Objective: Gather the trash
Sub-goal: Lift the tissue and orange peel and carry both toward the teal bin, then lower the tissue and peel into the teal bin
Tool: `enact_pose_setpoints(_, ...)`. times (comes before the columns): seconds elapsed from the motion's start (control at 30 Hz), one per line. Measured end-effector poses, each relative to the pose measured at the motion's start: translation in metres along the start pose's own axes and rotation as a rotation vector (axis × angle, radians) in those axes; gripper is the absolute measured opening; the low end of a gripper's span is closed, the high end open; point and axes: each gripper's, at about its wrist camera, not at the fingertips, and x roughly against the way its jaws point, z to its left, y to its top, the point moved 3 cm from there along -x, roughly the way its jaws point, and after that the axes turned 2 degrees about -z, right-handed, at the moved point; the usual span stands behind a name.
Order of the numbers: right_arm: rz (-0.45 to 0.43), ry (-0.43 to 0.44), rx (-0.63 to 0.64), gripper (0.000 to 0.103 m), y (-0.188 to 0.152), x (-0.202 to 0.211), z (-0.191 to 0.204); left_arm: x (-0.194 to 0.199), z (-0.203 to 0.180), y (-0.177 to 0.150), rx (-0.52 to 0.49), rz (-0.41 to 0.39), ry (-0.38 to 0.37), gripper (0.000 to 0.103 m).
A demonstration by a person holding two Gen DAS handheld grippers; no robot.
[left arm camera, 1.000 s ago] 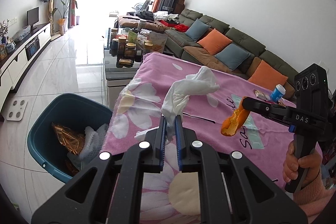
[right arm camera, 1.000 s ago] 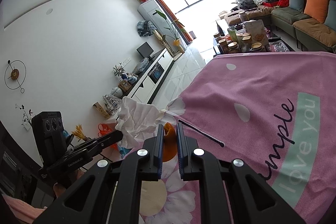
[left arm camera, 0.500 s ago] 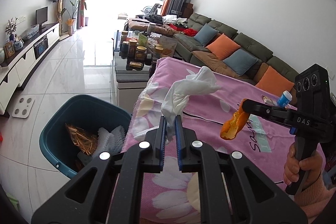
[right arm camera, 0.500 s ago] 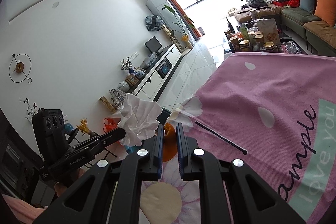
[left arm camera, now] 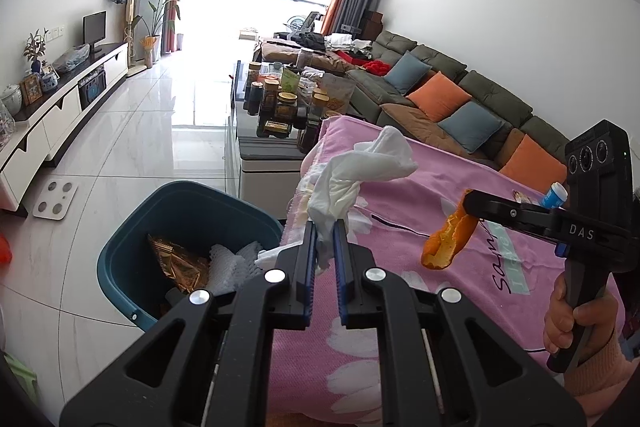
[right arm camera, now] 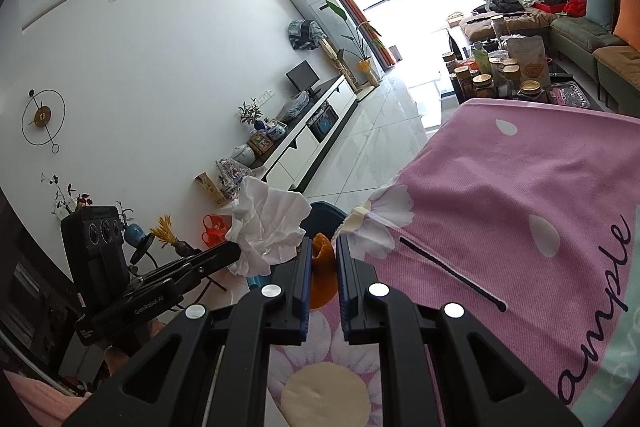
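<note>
My left gripper (left arm camera: 324, 231) is shut on a crumpled white tissue (left arm camera: 360, 167), held over the left edge of the pink cloth (left arm camera: 400, 243). The same tissue (right arm camera: 268, 227) shows at the left gripper's tip (right arm camera: 236, 251) in the right wrist view. My right gripper (right arm camera: 323, 247) is shut on an orange peel (right arm camera: 322, 275); in the left wrist view that peel (left arm camera: 448, 239) hangs from the right gripper (left arm camera: 466, 199) above the cloth. A teal bin (left arm camera: 188, 203) stands on the floor just left of the table, holding a gold wrapper (left arm camera: 178, 263) and white foam netting (left arm camera: 232, 263).
A black stick (right arm camera: 452, 273) lies on the pink cloth (right arm camera: 520, 195). A low table crowded with jars (left arm camera: 280, 103) stands beyond, a sofa with cushions (left arm camera: 440, 95) to the right, a white scale (left arm camera: 54, 199) on the tiled floor. A hand (left arm camera: 568, 319) grips the right tool.
Both grippers have drifted left toward the table's edge, each still gripping its load. The bin sits closer to the left gripper's tips now.
</note>
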Motion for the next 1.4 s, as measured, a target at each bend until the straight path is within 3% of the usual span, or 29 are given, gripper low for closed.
enact_pose_setpoints(1.4, 0.073, 0.051, 0.055, 0.010, 0.009, -0.049, 0.033, 0.012, 0.042, 0.002, 0.072, -0.011, 0.087, 0.009)
